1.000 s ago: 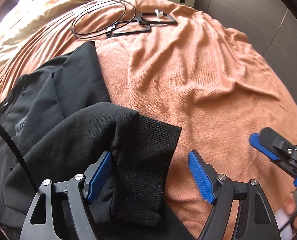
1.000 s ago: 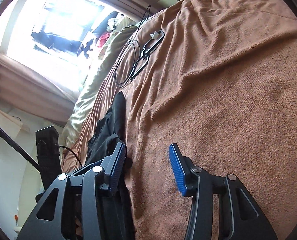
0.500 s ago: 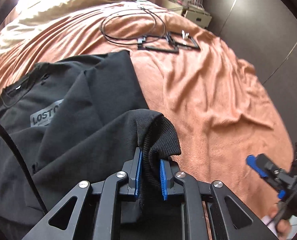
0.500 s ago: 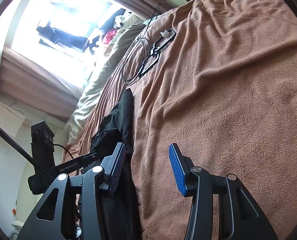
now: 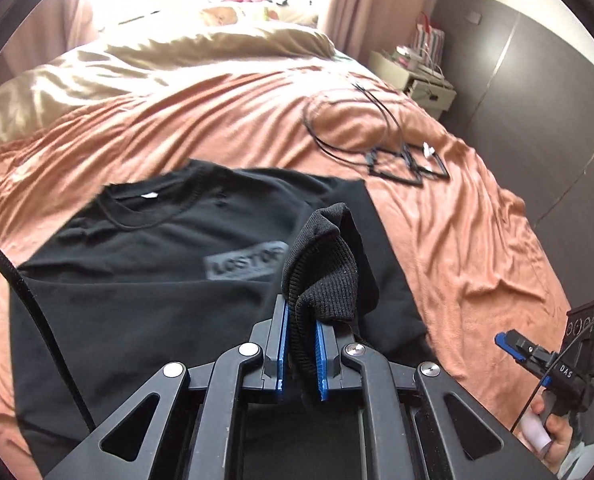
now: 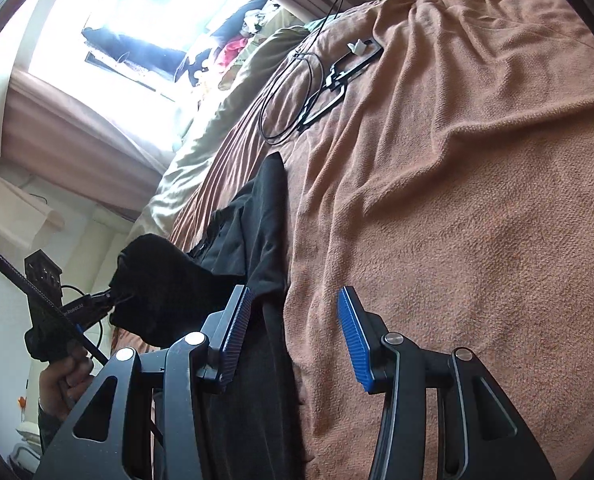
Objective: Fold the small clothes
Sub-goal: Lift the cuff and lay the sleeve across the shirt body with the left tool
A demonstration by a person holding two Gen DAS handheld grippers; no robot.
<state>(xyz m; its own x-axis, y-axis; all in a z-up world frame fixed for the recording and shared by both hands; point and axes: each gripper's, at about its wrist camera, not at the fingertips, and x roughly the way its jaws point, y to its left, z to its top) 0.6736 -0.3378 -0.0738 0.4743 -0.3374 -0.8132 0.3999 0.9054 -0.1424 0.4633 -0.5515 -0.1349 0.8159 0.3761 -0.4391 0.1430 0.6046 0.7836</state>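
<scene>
**Cuff pinched, right side free**

While your left gripper point(image 5: 300, 354) has just been closing, its blue pads now clamp the ribbed sleeve cuff point(image 5: 323, 272), which bunches up above the jaws. Black sweatshirt point(image 5: 145, 280) lies flat on the orange blanket point(image 5: 437, 240), collar toward the pillows point(image 5: 169, 60), grey logo patch up; its right edge runs straight w/ bare blanket beyond it. Lots of open blanket on that side, up to the black cable loop point(image 5: 345, 128) and black frames point(image 5: 405, 164) near the far edge. Nightstand point(image 5: 425, 80) and dark wall panels sit past the bed. Window glare behind the pillows.

Your right gripper point(image 6: 293, 336) hangs tilted over the blanket by the shirt's edge, jaws partly apart, nothing between them. Right hand point(image 5: 553, 436) grips its handle; left hand point(image 6: 63, 380) shows low in the right wrist view.
</scene>
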